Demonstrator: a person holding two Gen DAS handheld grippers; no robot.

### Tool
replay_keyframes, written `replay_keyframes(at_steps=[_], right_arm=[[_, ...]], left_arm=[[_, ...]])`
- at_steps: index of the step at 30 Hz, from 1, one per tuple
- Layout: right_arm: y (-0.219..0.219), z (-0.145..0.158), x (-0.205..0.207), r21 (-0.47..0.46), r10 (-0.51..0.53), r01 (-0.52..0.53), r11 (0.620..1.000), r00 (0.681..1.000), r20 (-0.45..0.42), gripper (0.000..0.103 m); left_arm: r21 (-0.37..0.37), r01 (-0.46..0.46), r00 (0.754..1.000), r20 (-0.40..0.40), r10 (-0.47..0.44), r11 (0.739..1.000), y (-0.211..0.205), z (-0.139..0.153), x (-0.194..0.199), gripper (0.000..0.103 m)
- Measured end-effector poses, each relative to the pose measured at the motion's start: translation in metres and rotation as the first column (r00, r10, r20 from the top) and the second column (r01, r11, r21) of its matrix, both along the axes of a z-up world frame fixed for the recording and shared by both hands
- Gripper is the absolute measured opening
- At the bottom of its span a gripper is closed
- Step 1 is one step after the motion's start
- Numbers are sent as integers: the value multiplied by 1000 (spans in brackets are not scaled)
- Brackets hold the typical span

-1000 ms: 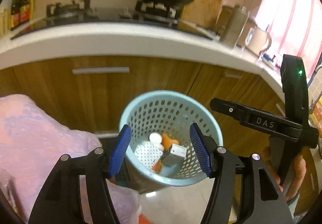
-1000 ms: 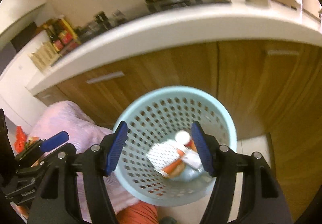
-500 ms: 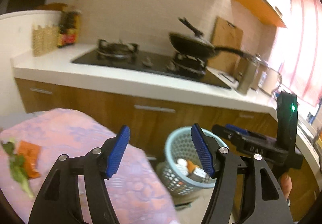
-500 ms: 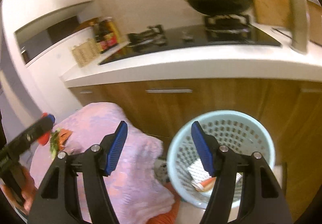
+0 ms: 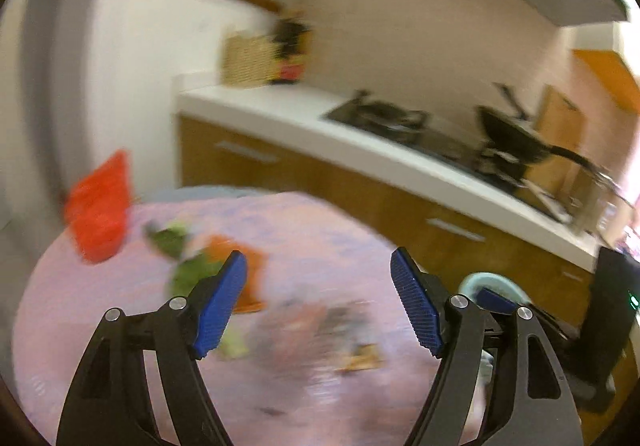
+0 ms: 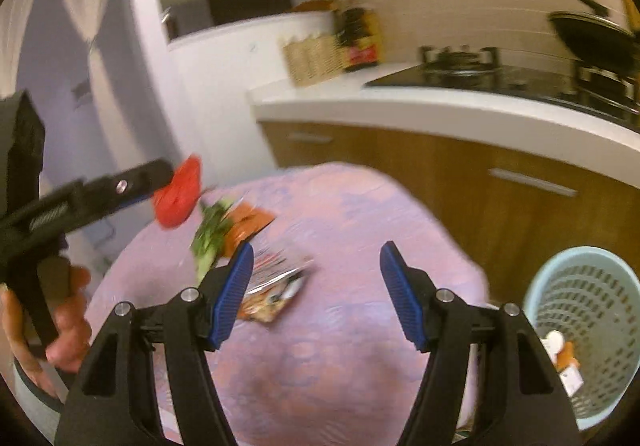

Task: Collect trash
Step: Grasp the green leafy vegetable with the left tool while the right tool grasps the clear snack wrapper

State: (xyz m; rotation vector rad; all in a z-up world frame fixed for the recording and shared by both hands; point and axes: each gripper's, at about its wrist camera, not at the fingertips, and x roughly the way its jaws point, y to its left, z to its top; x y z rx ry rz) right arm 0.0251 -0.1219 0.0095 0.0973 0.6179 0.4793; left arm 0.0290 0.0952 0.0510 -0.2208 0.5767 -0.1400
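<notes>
A round table with a pink cloth [image 6: 340,326] holds trash: a red bag [image 6: 178,191], green leaves [image 6: 210,234], an orange wrapper [image 6: 250,224] and foil snack wrappers [image 6: 272,292]. The same table [image 5: 120,346] shows blurred in the left wrist view with the red bag [image 5: 98,211] and leaves [image 5: 188,272]. The light blue perforated bin [image 6: 584,326] stands on the floor at the right with trash inside. My left gripper [image 5: 318,306] is open and empty above the table. My right gripper [image 6: 316,296] is open and empty above the table.
A white countertop [image 6: 440,113] with wooden cabinets [image 6: 500,173] runs behind the table, carrying a gas hob [image 6: 460,61], a black pan [image 6: 592,41], a woven basket [image 6: 312,57] and bottles. The left gripper's body shows at the right view's left edge [image 6: 60,205].
Both grippers have swung left and up, away from the bin and over the table. The bin has gone from centre to the right edge. Both stay open and empty.
</notes>
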Motion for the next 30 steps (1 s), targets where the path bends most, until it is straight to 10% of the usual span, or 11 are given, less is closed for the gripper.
replay_keyframes(at_steps=[8, 23, 30], right_arm=[[50, -30, 5, -23, 89, -92, 996, 992, -87, 62], [70, -57, 33, 11, 92, -93, 996, 949, -301, 62], [79, -63, 53, 67, 81, -61, 996, 934, -349, 60]], left_arm=[[40, -131, 982, -131, 135, 991, 55, -54, 26, 72], [-60, -76, 974, -217, 61, 995, 54, -101, 55, 67], [-64, -101, 960, -268, 80, 993, 58, -115, 63, 39]])
